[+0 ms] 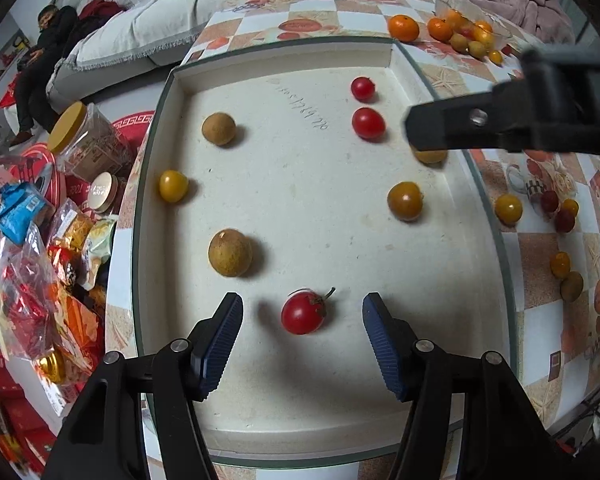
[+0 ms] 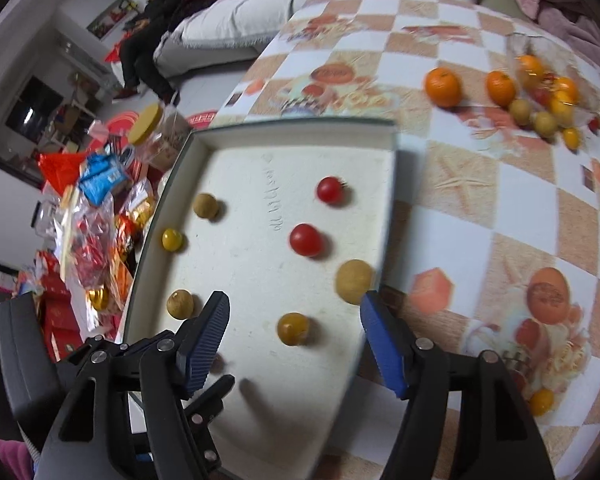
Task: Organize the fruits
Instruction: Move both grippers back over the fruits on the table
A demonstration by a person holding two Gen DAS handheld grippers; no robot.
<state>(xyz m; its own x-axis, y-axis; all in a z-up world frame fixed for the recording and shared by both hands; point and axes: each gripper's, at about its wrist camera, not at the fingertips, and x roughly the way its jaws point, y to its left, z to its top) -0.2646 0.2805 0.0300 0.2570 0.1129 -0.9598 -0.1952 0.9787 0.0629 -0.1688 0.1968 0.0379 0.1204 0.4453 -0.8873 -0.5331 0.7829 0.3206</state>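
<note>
A white tray (image 1: 380, 392) holds several fruits. My left gripper (image 1: 302, 344) is open and low over the tray, with a red stemmed tomato (image 1: 303, 312) lying between its blue pads, untouched. Two red tomatoes (image 1: 368, 123), two brown longans (image 1: 230, 253), yellow tomatoes (image 1: 173, 186) and an orange-yellow one (image 1: 405, 201) lie around. My right gripper (image 2: 294, 336) is open and empty above the tray's right side (image 2: 386, 216), over a yellow fruit (image 2: 293, 329) and beside a longan (image 2: 354, 281). In the left wrist view one right gripper finger (image 1: 460, 128) hides most of that longan.
Loose tangerines (image 2: 443, 87), longans and small tomatoes (image 2: 544, 122) lie on the checkered tablecloth (image 2: 520, 200) at the far right; more tomatoes (image 1: 508, 209) lie right of the tray. Snack bags and jars (image 1: 80, 148) crowd the floor to the left. A person sits by a sofa (image 2: 148, 32).
</note>
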